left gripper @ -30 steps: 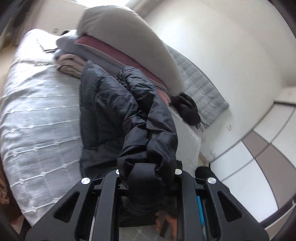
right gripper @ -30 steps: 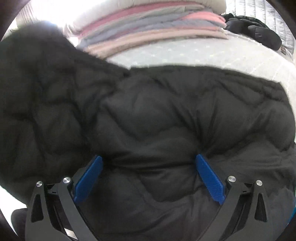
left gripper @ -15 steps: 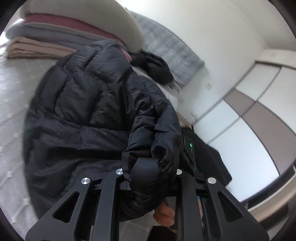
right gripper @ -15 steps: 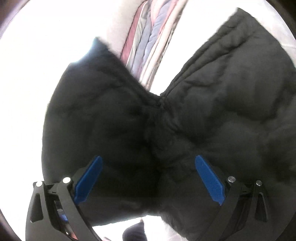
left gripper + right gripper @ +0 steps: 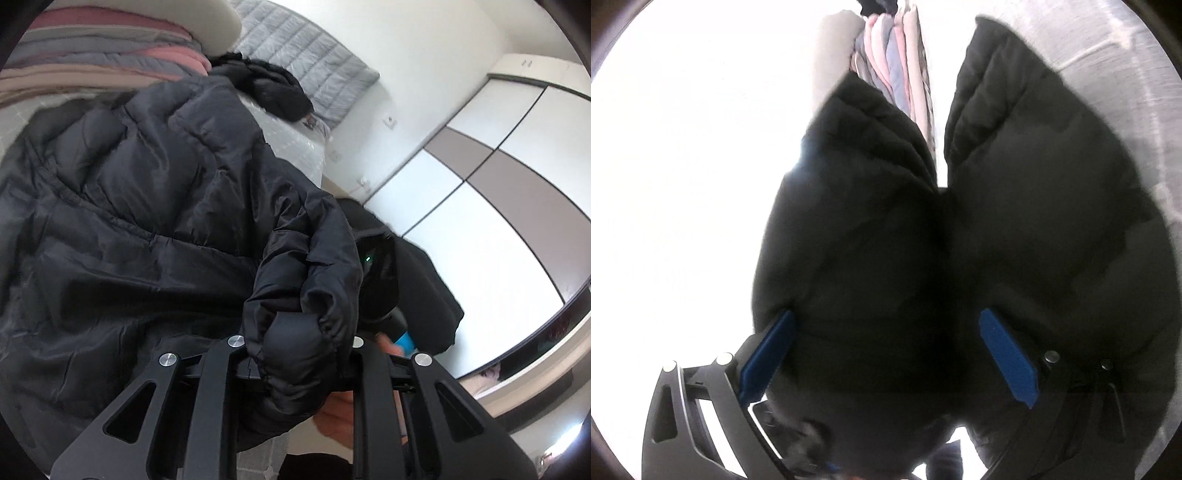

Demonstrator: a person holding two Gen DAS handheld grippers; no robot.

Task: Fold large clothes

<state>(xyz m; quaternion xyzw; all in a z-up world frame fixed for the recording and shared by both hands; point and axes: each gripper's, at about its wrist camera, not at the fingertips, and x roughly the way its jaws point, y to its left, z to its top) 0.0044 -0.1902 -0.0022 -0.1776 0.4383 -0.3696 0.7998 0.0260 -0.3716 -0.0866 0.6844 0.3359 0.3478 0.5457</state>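
A large black puffer jacket [image 5: 140,206] lies partly on the bed [image 5: 295,147] and is lifted at its near edge. My left gripper [image 5: 299,354] is shut on a bunched sleeve or hem of the jacket and holds it up. In the right wrist view the jacket [image 5: 960,240] fills the frame as two hanging lobes. My right gripper [image 5: 886,347] has its blue pads [image 5: 1008,354] wide apart with a thick fold of jacket bulging between them. The right gripper's body and a hand show behind the sleeve in the left wrist view [image 5: 380,288].
A stack of folded pink, grey and beige clothes [image 5: 92,62] sits at the head of the bed under a pale cushion [image 5: 225,33]. A black furry garment [image 5: 273,92] lies beyond. A white wall and wardrobe doors [image 5: 480,166] stand to the right.
Both grippers have lifted and swung the jacket; the right wrist view has rolled so the clothes stack now stands vertical. The jacket hangs in two lobes instead of lying spread.
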